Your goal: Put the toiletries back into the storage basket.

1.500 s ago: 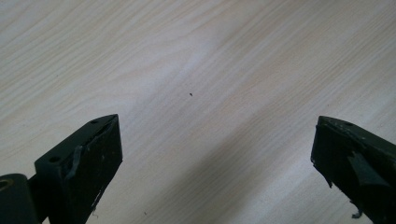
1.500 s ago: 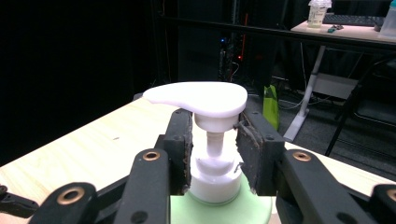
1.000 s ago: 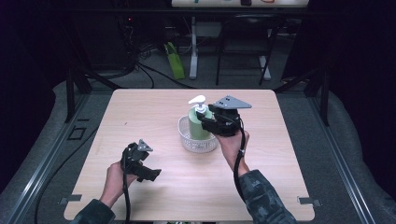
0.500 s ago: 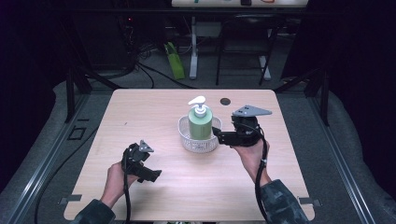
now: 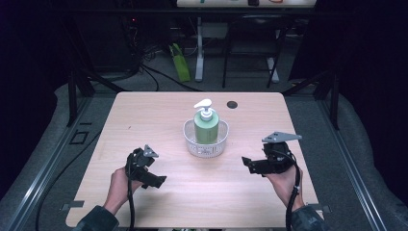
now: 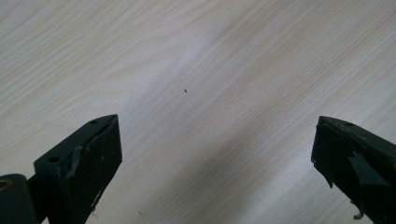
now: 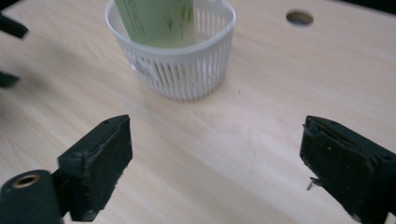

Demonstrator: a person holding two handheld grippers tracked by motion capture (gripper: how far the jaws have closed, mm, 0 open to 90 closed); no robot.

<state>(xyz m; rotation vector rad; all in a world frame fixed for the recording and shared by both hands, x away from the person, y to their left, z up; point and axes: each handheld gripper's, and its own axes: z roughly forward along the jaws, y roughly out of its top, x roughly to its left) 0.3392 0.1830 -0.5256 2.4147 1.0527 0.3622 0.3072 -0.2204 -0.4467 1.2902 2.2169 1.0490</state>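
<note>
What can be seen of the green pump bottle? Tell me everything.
The pump bottle has a pale green, plastic-looking body with a white pump head whose spout points left in the high view. It stands upright inside a small white slatted basket near the middle of the wooden table. The right gripper view shows faint leaf-like print on its body. Neither gripper touches it.

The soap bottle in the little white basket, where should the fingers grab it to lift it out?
Probably around the green body of the soap bottle, just above the basket rim, coming in from the side. The bottle stands upright, and the basket wall hides its lower part. The white pump head on top is narrow and overhangs to one side, so it looks like a poorer hold.
</note>
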